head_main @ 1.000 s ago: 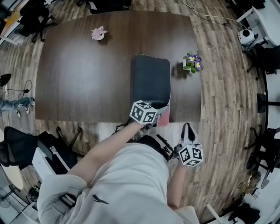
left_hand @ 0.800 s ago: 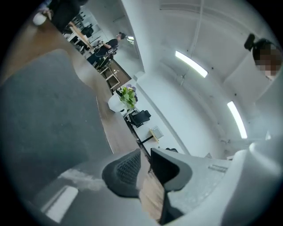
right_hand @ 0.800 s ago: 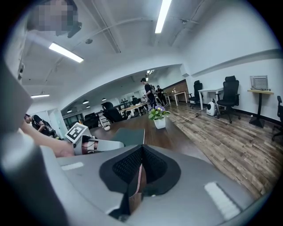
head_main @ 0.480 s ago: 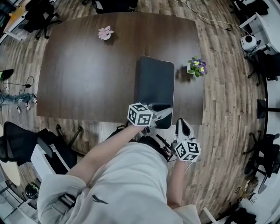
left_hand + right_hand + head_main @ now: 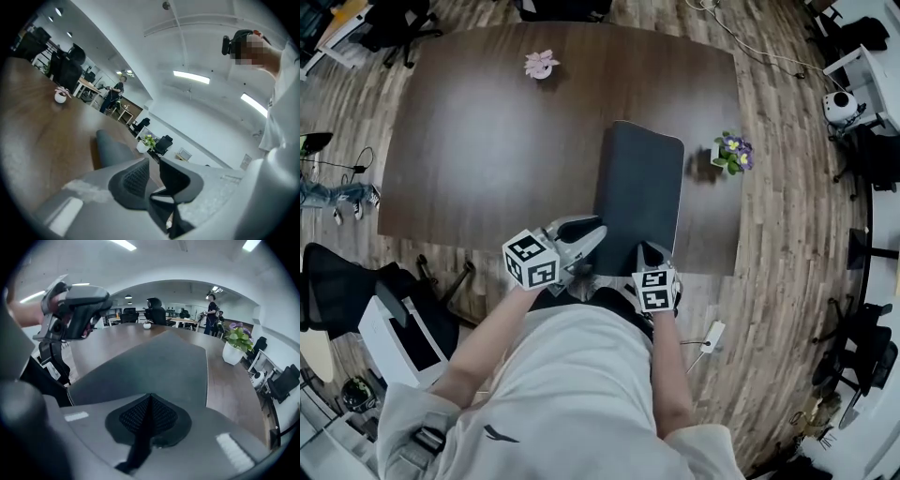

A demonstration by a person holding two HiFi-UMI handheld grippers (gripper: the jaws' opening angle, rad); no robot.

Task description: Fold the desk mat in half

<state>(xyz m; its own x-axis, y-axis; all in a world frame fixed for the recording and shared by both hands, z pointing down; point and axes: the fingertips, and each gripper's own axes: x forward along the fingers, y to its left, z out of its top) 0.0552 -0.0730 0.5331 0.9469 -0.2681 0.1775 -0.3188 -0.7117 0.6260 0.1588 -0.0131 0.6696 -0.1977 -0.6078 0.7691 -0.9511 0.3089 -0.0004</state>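
- Head view: the dark desk mat [image 5: 639, 192] lay flat and unfolded on the right half of the brown table [image 5: 487, 150]. Its long axis ran straight away from the person, and its near short end sat at the table's near edge.
- The right gripper [image 5: 652, 251] was over that near short end, towards its right corner, and pointed down at it. In its own view the pads met in a single seam with nothing between them, so the jaws were closed and empty.
- The left gripper [image 5: 589, 232] hung just beside the mat's near left corner, held higher and more level. Its jaws stood a narrow slit apart and held nothing; the mat lay ahead of and below them.
- My judgement: the right gripper was the nearer one. The fold would turn on lifting the near short end and carrying it along the long axis to the far end, and for that the closed jaws must first part.
- Hard to make out: the grippers hid the mat's near edge, so I could not tell whether the right tips touched it, though possibly they did.
- The left gripper view was mostly ceiling, with only a strip of mat in it.
- A potted plant [image 5: 732, 152] stood just beside the mat's right edge.
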